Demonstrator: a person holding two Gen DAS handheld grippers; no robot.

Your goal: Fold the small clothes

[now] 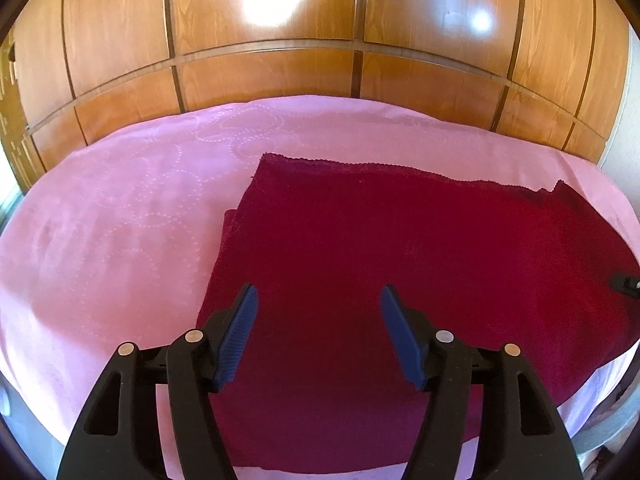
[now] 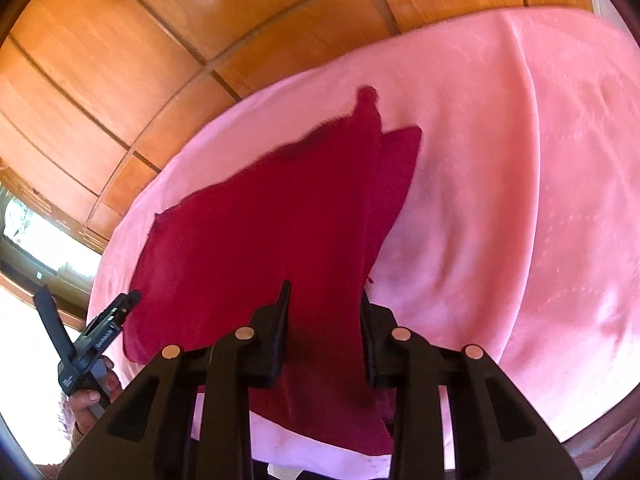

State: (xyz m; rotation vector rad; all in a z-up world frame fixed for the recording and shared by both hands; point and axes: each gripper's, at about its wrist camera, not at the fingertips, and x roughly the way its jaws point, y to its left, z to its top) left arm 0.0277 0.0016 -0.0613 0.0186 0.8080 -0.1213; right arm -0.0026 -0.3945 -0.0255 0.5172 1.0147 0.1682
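A dark red cloth [image 1: 400, 248] lies on a pink bedspread [image 1: 112, 216]. In the left wrist view it lies flat, with a scalloped far edge. My left gripper [image 1: 319, 300] hovers over its near part, jaws wide apart and empty. In the right wrist view the red cloth [image 2: 260, 232] rises from the pink bedspread [image 2: 520, 200] towards the camera and passes between the fingers of my right gripper [image 2: 326, 300]. Its jaws stand apart; whether they pinch the cloth is unclear. The left gripper [image 2: 92, 336] shows at the lower left, held by a hand.
Wooden wardrobe panels [image 1: 280, 68] stand behind the bed. A bright window [image 2: 44, 236] is at the left in the right wrist view. The right gripper's tip [image 1: 626, 282] shows at the cloth's right edge in the left wrist view.
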